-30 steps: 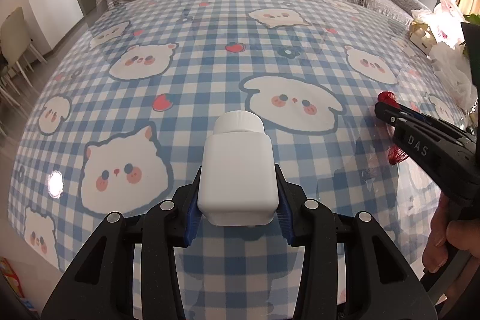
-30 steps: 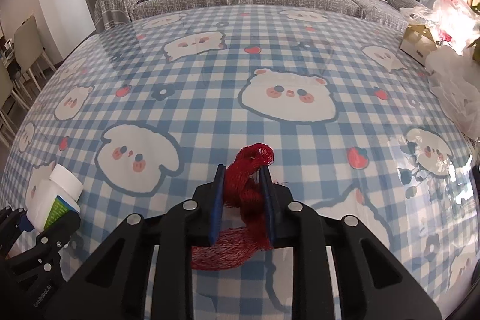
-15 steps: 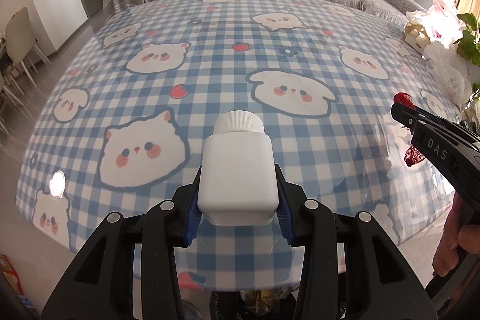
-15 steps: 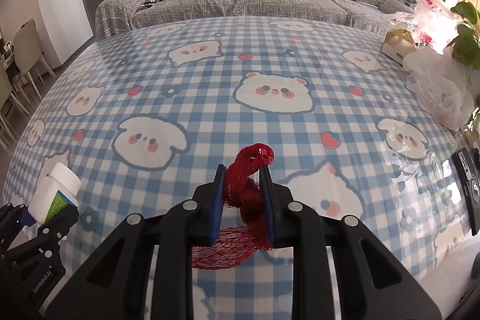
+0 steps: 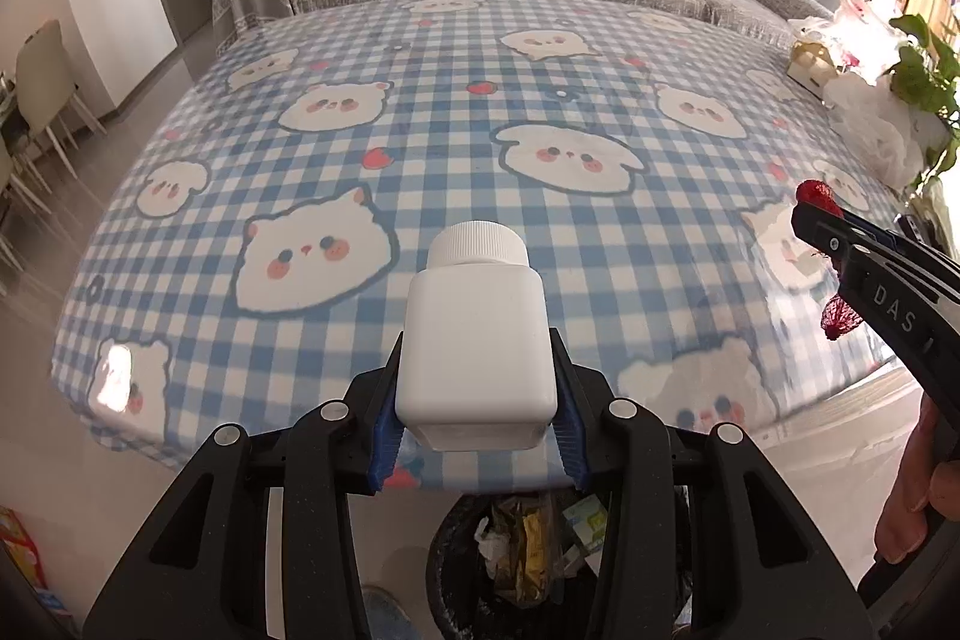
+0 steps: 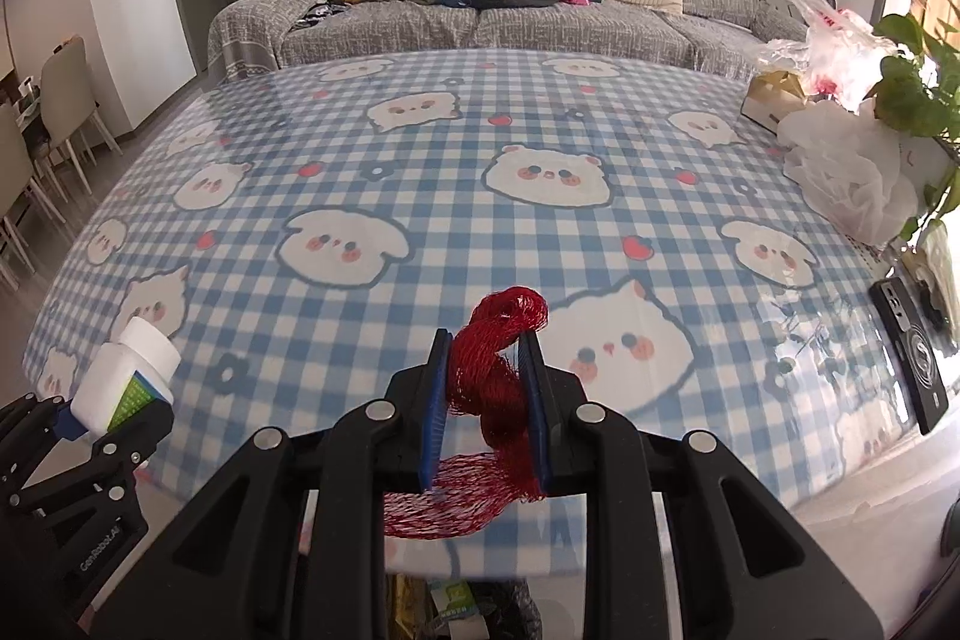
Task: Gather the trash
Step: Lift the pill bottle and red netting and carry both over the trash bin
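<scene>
My left gripper (image 5: 475, 388) is shut on a white plastic bottle (image 5: 474, 340) with a ribbed white cap, held above the near edge of the table (image 5: 420, 112). From the right wrist view the same bottle (image 6: 129, 376) shows a green label at the far left. A bunch of red mesh netting (image 6: 498, 376) is pinched in my right gripper (image 6: 486, 388), with its loose end hanging below the jaws. The netting (image 5: 840, 319) also shows at the right of the left wrist view. A dark bin (image 5: 528, 556) with wrappers inside sits on the floor under the table edge.
The table carries a blue checked cloth with cartoon animals. White plastic bags (image 6: 852, 178), a small box (image 6: 774, 97) and a green plant (image 6: 918, 88) crowd its right side, and a black device (image 6: 918, 352) lies near the right edge. A grey sofa (image 6: 510, 16) stands behind; chairs (image 6: 60, 100) at left.
Both grippers have pulled back toward the near table edge and risen, each keeping its load. The table edge, the floor and the bin have come into view below.
</scene>
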The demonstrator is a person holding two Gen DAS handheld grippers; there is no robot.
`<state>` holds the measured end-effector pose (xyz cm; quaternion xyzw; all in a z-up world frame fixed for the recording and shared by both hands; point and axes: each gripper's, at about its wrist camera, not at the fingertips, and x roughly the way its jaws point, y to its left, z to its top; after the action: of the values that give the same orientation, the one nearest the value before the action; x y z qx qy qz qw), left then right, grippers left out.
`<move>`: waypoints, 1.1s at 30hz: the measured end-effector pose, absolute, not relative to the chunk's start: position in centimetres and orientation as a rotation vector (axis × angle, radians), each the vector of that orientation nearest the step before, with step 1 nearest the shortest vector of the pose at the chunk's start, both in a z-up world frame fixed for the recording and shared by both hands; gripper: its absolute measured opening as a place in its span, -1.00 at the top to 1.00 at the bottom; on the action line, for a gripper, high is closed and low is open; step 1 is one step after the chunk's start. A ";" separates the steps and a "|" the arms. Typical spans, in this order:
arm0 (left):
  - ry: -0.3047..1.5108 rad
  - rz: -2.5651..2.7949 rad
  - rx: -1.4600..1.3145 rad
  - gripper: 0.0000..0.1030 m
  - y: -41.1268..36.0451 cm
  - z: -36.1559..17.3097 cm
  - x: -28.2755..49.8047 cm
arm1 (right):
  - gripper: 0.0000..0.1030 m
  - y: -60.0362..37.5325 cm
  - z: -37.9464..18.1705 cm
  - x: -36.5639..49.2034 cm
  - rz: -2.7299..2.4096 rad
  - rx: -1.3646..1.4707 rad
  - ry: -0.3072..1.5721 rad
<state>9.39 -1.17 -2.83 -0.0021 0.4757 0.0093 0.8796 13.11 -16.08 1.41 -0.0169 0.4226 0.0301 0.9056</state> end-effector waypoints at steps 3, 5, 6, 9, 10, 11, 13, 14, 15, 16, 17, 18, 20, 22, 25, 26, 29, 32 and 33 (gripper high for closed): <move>0.987 0.015 -0.008 0.21 -0.9 -2.7 7.6 | 0.58 -16.2 2.0 10.9 0.072 -0.033 0.856; 0.989 0.012 -0.008 0.21 -0.6 -2.8 6.6 | 0.58 -16.2 2.2 9.7 0.075 -0.032 0.851; 0.992 0.013 -0.011 0.21 -0.5 -3.0 6.1 | 0.58 -16.1 2.3 9.2 0.076 -0.031 0.849; 0.998 0.019 -0.016 0.21 0.2 -3.2 4.4 | 0.58 -15.9 2.4 7.6 0.083 -0.028 0.843; 0.998 0.021 -0.018 0.21 0.3 -3.2 4.1 | 0.59 -15.8 2.2 6.9 0.087 -0.022 0.846; 0.997 0.024 -0.021 0.21 0.6 -3.2 3.5 | 0.59 -15.7 2.1 6.4 0.089 -0.020 0.849; 0.994 0.028 -0.027 0.21 1.1 -3.2 2.4 | 0.59 -15.5 1.6 5.4 0.095 -0.018 0.857; 0.993 0.029 -0.030 0.21 1.3 -3.2 2.0 | 0.59 -15.3 1.4 5.2 0.099 -0.018 0.861; 0.994 0.030 -0.033 0.21 1.5 -3.4 1.3 | 0.58 -15.1 1.1 4.6 0.104 -0.021 0.865; 0.995 0.031 -0.037 0.21 1.8 -3.5 0.8 | 0.59 -14.9 0.9 4.2 0.107 -0.024 0.869; 0.996 0.031 -0.044 0.21 2.1 -3.6 0.2 | 0.59 -14.7 0.6 3.7 0.110 -0.026 0.873; 0.997 0.030 -0.050 0.21 2.3 -3.7 -0.5 | 0.58 -14.4 0.3 3.3 0.116 -0.029 0.877; 0.997 0.032 -0.058 0.21 2.6 -3.9 -1.4 | 0.58 -14.0 -0.2 2.5 0.118 -0.041 0.881; 0.997 0.035 -0.067 0.21 3.0 -4.2 -2.5 | 0.58 -13.6 -0.9 1.4 0.127 -0.044 0.889; 1.008 0.037 -0.070 0.21 3.1 -5.3 -3.8 | 0.58 -13.2 -2.0 0.2 0.138 -0.043 0.910; 1.015 0.037 -0.070 0.21 3.0 -5.8 -4.1 | 0.58 -13.1 -2.4 -0.1 0.142 -0.042 0.916; 1.038 0.033 -0.073 0.21 2.7 -7.3 -5.0 | 0.58 -12.7 -3.5 -1.0 0.148 -0.044 0.936; 1.041 0.005 -0.089 0.21 2.2 -8.8 -5.6 | 0.58 -12.5 -5.0 -1.7 0.152 -0.044 0.957; 1.043 0.001 -0.077 0.21 1.9 -9.3 -5.6 | 0.58 -12.4 -5.5 -1.9 0.154 -0.045 0.962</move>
<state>-5.64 1.92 -9.28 -0.0369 0.4980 0.0006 0.8664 -1.88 -12.41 -5.54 -0.0215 0.4622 0.0741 0.8834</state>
